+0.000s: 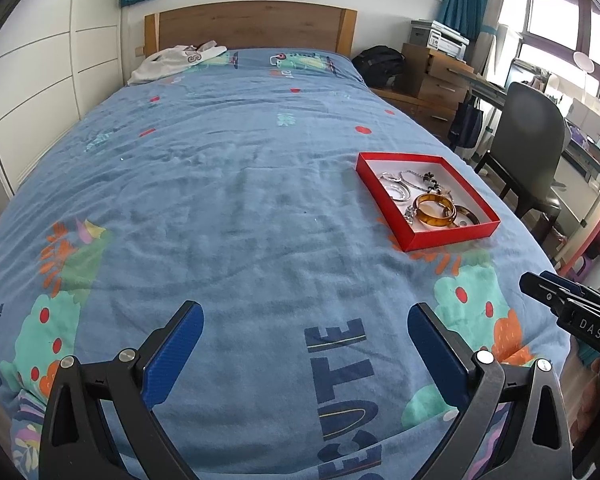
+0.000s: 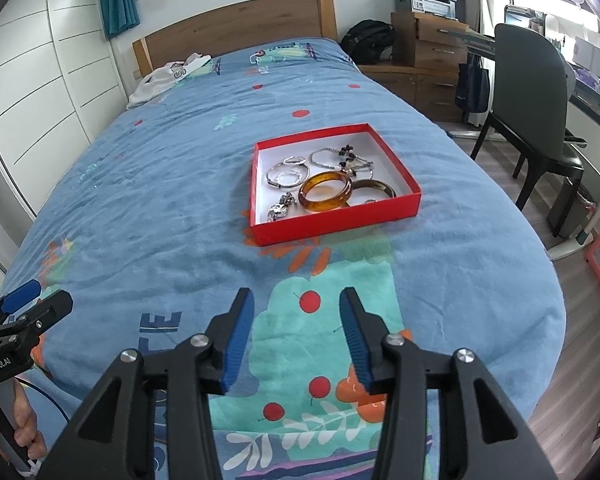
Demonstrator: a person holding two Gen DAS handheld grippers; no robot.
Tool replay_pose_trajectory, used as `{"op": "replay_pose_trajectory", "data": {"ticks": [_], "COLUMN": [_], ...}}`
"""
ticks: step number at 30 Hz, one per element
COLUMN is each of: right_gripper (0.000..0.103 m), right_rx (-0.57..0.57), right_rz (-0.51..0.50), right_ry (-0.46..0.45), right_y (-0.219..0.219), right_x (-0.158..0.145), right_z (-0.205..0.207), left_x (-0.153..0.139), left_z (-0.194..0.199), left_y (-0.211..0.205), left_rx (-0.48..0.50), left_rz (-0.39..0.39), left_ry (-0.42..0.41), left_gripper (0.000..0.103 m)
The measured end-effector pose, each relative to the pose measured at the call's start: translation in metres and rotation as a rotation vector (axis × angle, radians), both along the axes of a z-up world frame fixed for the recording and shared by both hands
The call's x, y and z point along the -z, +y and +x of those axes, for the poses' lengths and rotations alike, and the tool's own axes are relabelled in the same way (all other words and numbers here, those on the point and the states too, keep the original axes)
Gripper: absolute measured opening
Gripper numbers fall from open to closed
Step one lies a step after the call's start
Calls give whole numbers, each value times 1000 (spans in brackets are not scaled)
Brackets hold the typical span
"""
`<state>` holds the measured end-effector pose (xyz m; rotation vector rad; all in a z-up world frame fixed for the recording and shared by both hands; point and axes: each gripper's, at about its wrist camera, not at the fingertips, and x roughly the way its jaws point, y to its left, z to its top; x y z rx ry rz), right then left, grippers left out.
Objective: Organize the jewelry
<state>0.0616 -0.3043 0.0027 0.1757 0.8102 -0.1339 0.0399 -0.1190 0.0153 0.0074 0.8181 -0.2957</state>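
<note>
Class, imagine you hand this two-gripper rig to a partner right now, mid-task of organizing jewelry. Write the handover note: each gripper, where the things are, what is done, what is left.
Left gripper: open, empty, low over the blue bedspread.
Right gripper: open, empty, pointing at the red box.
Things: all visible jewelry lies in the box on the bed: amber bangle propped on a darker bangle, silver bracelets, a beaded strand, a small silver piece.
Done: nothing visibly sorted; the pieces lie jumbled and overlapping.
Left: probably untangling and arranging them; the right gripper looks closer to the box.
</note>
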Motion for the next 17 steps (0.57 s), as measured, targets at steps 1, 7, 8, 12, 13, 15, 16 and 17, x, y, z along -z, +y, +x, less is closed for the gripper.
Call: {"op": "replay_pose_trajectory", "data": {"ticks": [1, 7, 8, 12, 13, 15, 16, 17], "right_gripper": [44, 44, 44, 45, 45, 45, 45, 45], "right_rx": [0, 2, 3, 2, 2, 2, 0, 1], "right_rz": [-1, 2, 2, 3, 2, 3, 5, 4], "right_ry": [2, 2, 2, 2, 3, 4, 5, 5], "right_y": [0, 0, 0, 0, 0, -1, 0, 0], "right_x": [1, 1, 2, 2, 2, 2, 2, 2], "right_z": [0, 0, -1, -1, -1, -1, -1, -1], "left_x": [0, 1, 1, 1, 1, 1, 1, 1], "left_z": [0, -1, -1, -1, -1, -1, -1, -1], "left_y": [0, -3, -3, -4, -5, -5, -5, -5], "left_rx": [0, 6, 5, 8, 10, 9, 9, 10], "left_rz": [1, 6, 6, 3, 3, 4, 5, 5], "left_ry": [0, 0, 0, 3, 4, 5, 6, 7], "left_gripper": [101, 101, 101, 101, 101, 101, 101, 101]}}
